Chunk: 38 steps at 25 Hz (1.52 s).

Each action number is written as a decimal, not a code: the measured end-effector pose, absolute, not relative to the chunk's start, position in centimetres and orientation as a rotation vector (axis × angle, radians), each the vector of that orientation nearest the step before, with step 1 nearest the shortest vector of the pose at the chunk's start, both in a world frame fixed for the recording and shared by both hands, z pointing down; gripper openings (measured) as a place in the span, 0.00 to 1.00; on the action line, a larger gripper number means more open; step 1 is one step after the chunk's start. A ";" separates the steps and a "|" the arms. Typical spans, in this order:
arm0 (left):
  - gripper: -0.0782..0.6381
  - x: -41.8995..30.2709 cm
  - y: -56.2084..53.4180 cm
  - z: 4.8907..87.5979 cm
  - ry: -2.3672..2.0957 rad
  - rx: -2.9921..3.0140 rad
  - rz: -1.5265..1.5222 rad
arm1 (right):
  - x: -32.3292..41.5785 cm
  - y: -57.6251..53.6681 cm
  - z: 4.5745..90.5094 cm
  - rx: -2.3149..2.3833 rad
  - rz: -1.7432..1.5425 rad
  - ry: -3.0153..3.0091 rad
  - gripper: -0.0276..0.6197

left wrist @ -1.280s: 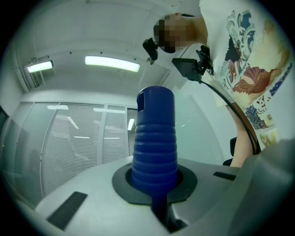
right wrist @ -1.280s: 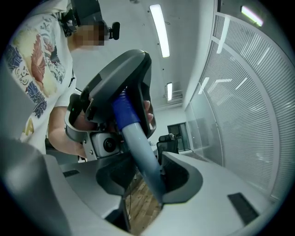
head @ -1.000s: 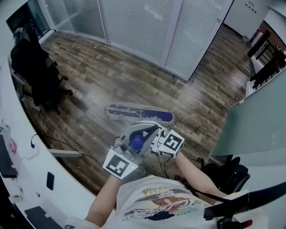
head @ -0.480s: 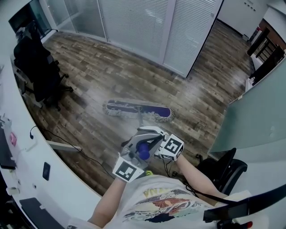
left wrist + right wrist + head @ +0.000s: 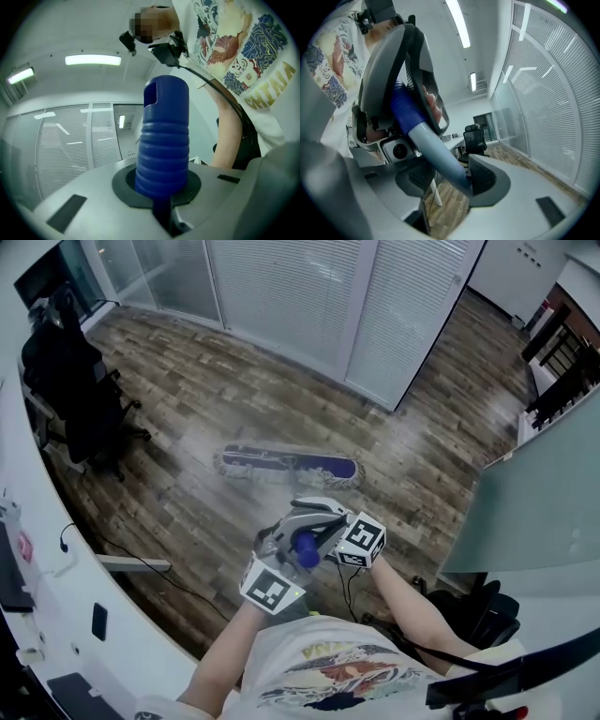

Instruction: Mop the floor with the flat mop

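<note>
Left gripper [image 5: 161, 187] is clamped on the mop's blue ribbed grip [image 5: 162, 140]. My right gripper [image 5: 450, 180] is opening its jaws, with the pale pole [image 5: 436, 150] running between them. The flat mop head [image 5: 289, 466] lies on the wood floor [image 5: 187, 399] ahead of me. I judge I'm mid-mopping and re-gripping; next I should re-clamp, then push. No bucket or other container shows.
</note>
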<state>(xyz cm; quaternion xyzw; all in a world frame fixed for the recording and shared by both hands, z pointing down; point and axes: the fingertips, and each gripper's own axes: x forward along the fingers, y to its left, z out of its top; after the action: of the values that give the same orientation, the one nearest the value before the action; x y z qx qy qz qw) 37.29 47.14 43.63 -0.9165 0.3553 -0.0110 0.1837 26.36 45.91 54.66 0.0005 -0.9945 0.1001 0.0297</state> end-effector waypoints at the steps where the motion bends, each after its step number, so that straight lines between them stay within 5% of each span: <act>1: 0.13 36.5 45.7 43.6 1.004 -2.590 -0.030 | 25.6 44.5 54.6 -0.003 0.314 -3.066 0.36; 20: 0.13 23.0 15.9 42.2 0.906 -2.625 -0.049 | 12.1 14.1 53.3 0.127 0.359 -3.077 0.36; 38: 0.13 36.6 30.9 42.6 1.084 -2.613 -0.229 | 25.1 30.8 52.2 -0.095 0.463 -3.098 0.38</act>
<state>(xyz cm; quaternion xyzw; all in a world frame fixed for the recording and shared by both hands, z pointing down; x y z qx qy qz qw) 36.61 30.89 42.63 -0.9101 0.3777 -0.0799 0.1509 25.11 30.80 52.25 -0.0303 -0.9886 0.1477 0.0038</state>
